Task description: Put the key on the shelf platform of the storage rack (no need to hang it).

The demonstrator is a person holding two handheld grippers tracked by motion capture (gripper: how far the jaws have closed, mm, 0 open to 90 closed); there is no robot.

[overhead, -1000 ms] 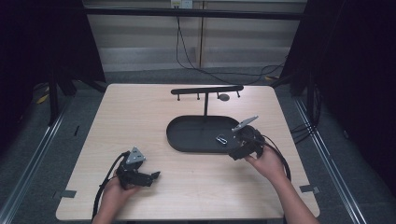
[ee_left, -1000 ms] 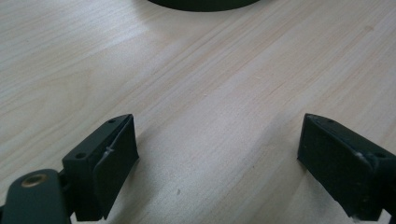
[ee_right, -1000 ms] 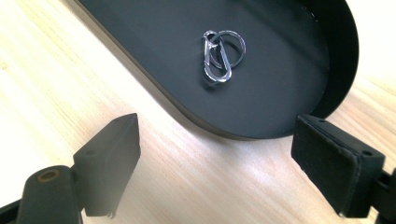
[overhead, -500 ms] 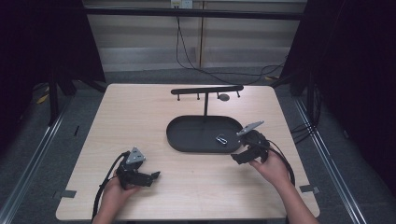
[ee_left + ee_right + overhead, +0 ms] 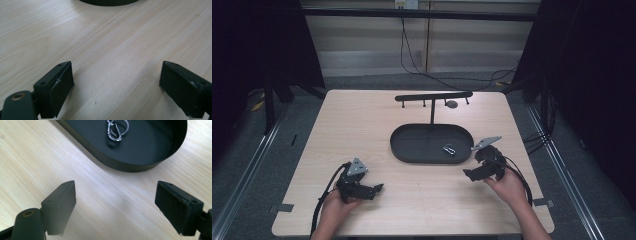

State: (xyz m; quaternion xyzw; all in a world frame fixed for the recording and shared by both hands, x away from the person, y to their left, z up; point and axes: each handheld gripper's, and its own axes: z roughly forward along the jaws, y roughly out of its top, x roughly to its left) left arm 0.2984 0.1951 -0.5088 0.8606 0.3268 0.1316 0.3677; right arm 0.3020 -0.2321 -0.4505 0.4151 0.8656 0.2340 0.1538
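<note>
A black oval tray lies at the table's middle, with a small silver metal clip inside its right end. The clip also appears at the top of the right gripper view, inside the tray. My right gripper is held just off the tray's right end, over bare wood, open and empty. My left gripper rests near the table's front left, open with nothing between its jaws. The tray's edge sits far ahead of it.
A black T-shaped stand rises behind the tray, with short pegs and a grey round piece hanging under its bar. Cables trail from both grippers. The wooden table ends close behind each hand.
My right gripper has drawn back from the tray's right end toward the front edge, leaving the clip in the tray. The left gripper has stayed put.
</note>
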